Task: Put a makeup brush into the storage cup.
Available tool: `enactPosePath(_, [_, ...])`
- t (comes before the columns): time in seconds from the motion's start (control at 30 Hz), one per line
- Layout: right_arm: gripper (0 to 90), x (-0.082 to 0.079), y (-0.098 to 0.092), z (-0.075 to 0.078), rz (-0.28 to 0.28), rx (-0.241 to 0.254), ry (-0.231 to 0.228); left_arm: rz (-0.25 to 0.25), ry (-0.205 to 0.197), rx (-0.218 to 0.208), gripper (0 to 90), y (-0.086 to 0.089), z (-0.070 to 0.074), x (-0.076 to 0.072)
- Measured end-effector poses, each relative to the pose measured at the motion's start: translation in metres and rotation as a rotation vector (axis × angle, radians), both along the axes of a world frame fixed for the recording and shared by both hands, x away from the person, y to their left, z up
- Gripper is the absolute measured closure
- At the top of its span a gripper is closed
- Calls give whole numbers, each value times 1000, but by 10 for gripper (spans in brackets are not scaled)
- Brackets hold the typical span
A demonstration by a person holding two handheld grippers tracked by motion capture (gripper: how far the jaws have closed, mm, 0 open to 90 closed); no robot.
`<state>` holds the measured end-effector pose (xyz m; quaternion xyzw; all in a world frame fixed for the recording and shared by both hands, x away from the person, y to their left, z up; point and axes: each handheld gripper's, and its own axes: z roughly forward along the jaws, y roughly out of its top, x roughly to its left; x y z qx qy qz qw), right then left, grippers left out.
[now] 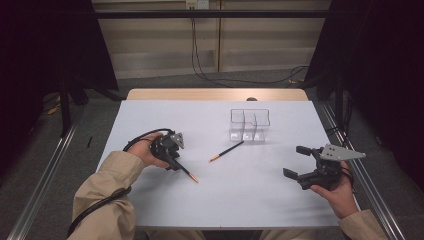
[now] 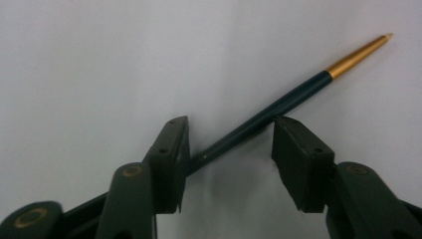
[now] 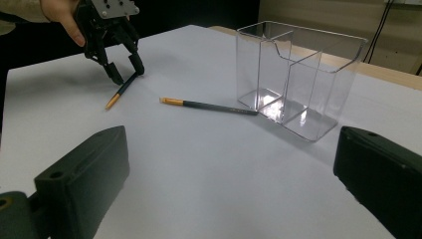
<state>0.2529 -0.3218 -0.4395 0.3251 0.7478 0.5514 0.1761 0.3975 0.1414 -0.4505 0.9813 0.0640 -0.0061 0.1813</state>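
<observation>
- Step in hand, as I read it: picking up the first of two pens to put into the clear organiser (image 1: 249,124) at the far middle of the worktop (image 1: 150,115).
- Left gripper (image 1: 172,161) is tipped down at the near-left of the worktop, straddling the near pen (image 2: 278,104). The pen lies flat, dark barrel running slantwise between the jaws, gold tip (image 1: 193,177) pointing toward the person's side.
- Left gripper state: jaws part-closed around the pen. One pad seems to touch the barrel, but a gap shows along it, so I judge it not yet clamped.
- Second pen (image 1: 226,151) lies well apart, mid-worktop, just in front of the organiser, untouched.
- Right gripper (image 1: 298,161) hovers at the right, jaws wide apart, nothing between them.
- Organiser stands upright, compartments apparently empty.
- Next move calls for closing fully on the barrel. Because the pen sits skewed across the pads, it may swivel; then lift and carry it over an open compartment.
</observation>
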Motion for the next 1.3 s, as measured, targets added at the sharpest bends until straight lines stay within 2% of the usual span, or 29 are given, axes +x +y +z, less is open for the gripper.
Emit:
enactPosePath(0.03, [5, 0, 0, 0, 1, 0, 0, -3, 11, 3, 536, 0, 0, 0])
enactPosePath(0.13, [5, 0, 0, 0, 1, 0, 1, -23, 16, 30, 534, -2, 2, -1])
enactPosePath(0.33, [5, 0, 0, 0, 1, -1, 1, -33, 34, 48, 578, -3, 3, -2])
enactPosePath(0.6, [5, 0, 0, 0, 2, -2, 0, -49, 52, 106, 698, -4, 6, -5])
enactPosePath(0.87, [5, 0, 1, 0, 3, -3, -1, -60, 64, 133, 833, -6, 6, -6])
enactPosePath(0.93, [5, 0, 1, 0, 2, -4, -1, -55, 60, 139, 839, -7, 7, -7])
enactPosePath(1.07, [5, 0, 1, 0, 2, -5, 0, -48, 89, 158, 842, -8, 7, -8])
enactPosePath(1.2, [6, 0, 1, 0, 3, -4, -1, -43, 82, 183, 840, -6, 8, -8])
enactPosePath(1.3, [5, 0, 1, -1, 5, -7, 2, -43, 90, 177, 825, -4, 8, -8])
